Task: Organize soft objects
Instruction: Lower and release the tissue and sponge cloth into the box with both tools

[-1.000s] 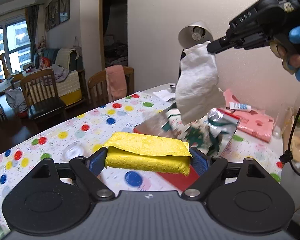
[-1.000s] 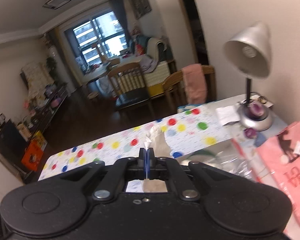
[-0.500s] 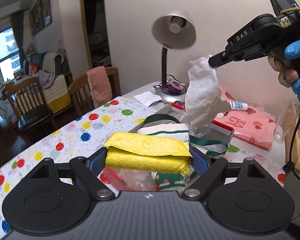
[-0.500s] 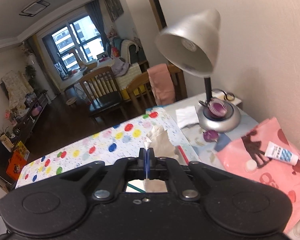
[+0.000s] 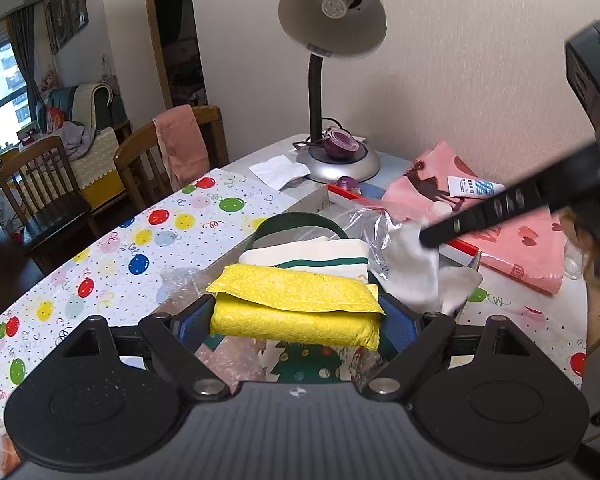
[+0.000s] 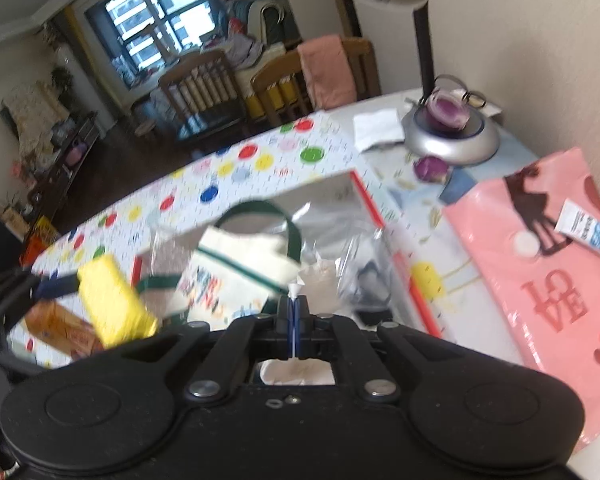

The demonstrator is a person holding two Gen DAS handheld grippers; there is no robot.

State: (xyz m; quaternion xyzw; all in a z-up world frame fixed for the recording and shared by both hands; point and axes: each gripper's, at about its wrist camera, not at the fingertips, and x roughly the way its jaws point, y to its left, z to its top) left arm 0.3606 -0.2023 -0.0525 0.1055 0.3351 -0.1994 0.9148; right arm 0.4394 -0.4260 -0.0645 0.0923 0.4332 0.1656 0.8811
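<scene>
My left gripper (image 5: pixel 296 316) is shut on a folded yellow cloth pad (image 5: pixel 296 296), gripped by its two ends and held over a red-rimmed box (image 5: pixel 342 193). In the box lie a white tote bag with green stripes (image 5: pixel 312 254) and clear plastic wrap (image 5: pixel 370 226). My right gripper (image 5: pixel 424 238) comes in from the right, shut on a white cloth (image 5: pixel 418 276) that hangs into the box's right side. In the right wrist view the shut right gripper (image 6: pixel 294 304) pinches the white cloth (image 6: pixel 296 372) above the box (image 6: pixel 366 196). The yellow pad (image 6: pixel 112 308) shows at the left.
A desk lamp (image 5: pixel 332 160) stands behind the box by the wall. A pink bag (image 5: pixel 516 240) with a small tube (image 5: pixel 474 188) lies to the right. The dotted tablecloth (image 5: pixel 140 240) stretches left, with a white paper (image 5: pixel 276 170) and wooden chairs (image 5: pixel 172 148) beyond.
Both grippers moved in over the box. The right one sank, bringing the white cloth down from lamp height into the box. The yellow pad stays gripped.
</scene>
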